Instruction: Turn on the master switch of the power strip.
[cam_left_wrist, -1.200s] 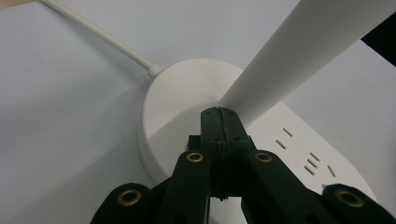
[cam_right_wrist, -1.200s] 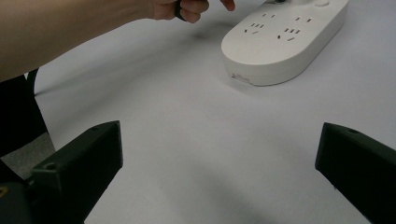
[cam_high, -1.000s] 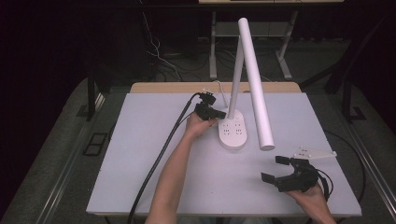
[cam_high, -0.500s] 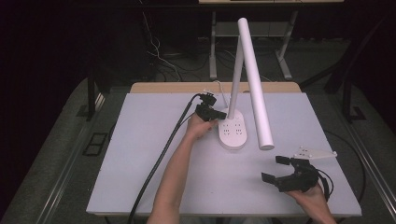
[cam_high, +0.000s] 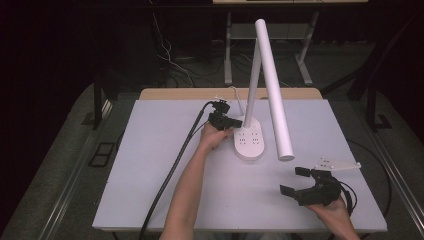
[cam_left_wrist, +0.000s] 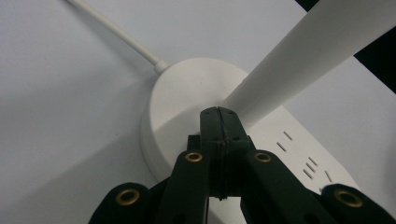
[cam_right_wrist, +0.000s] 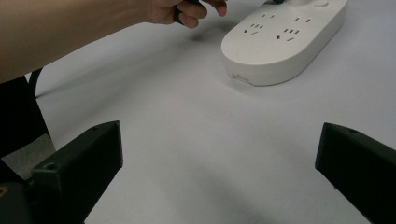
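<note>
Lamp base: the white oval lamp base (cam_high: 249, 140) sits on the tabletop (cam_high: 150, 165), a little right of the middle and toward the far side; rows of socket slots show on its near half.
Lamp stem: a white stem (cam_high: 253, 75) rises from the far end of the base, and the long white lamp head (cam_high: 274, 95) slants down from its top toward the near right, ending above the tabletop.
Cord: a white cord (cam_left_wrist: 116, 35) leaves the rounded end of the base.
Left gripper: the left gripper (cam_high: 231, 121) is at the base's far left edge; in the left gripper view its jaws are pressed together with nothing between them, their tip (cam_left_wrist: 218, 114) over the base just at the foot of the stem. Whether the tip touches the base I cannot tell.
Right gripper: the right gripper (cam_high: 292, 181) rests low at the near right, well apart from the base, jaws wide apart and empty.
Black cable: a thick black cable (cam_high: 170, 170) trails from the left gripper to the near edge.
</note>
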